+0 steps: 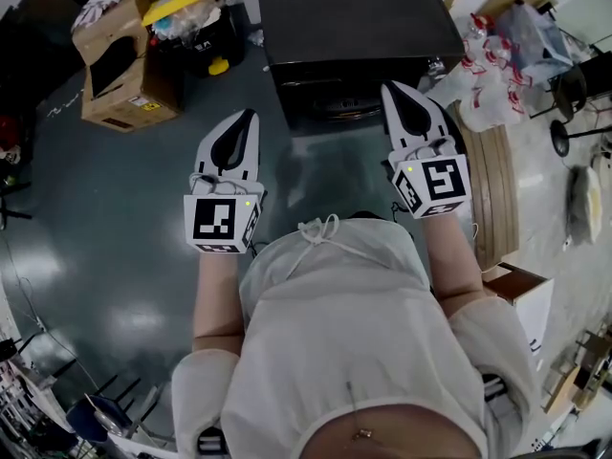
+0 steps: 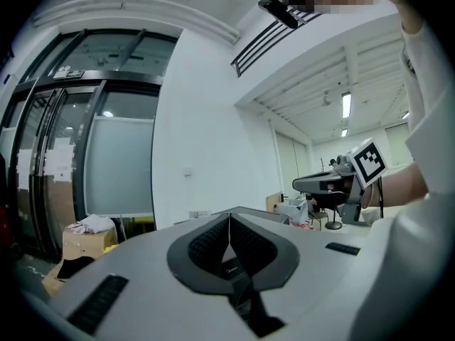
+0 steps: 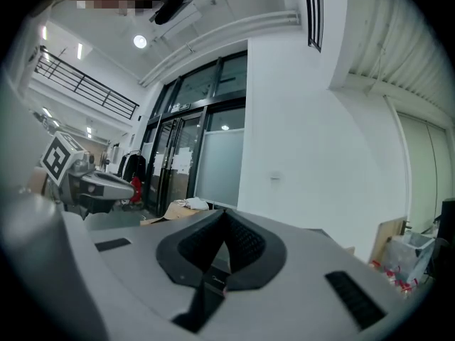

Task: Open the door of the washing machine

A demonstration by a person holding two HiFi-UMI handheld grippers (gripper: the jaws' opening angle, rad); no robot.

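The washing machine [image 1: 356, 27] sits at the top middle with its door [image 1: 330, 106] facing me, and my left gripper [image 1: 250, 119] and right gripper [image 1: 392, 92] float in front, fingers [image 2: 210, 246] shut on nothing — so I'd open one, go lower, and hook the door edge gently.

Counted on the floor [image 1: 115, 228]
Two grippers, the left gripper [image 1: 250, 116] and right gripper [image 1: 390, 90]; one washing machine [image 1: 354, 17] at the far edge; two cardboard boxes, left box [image 1: 122, 89] and right box [image 1: 531, 302].
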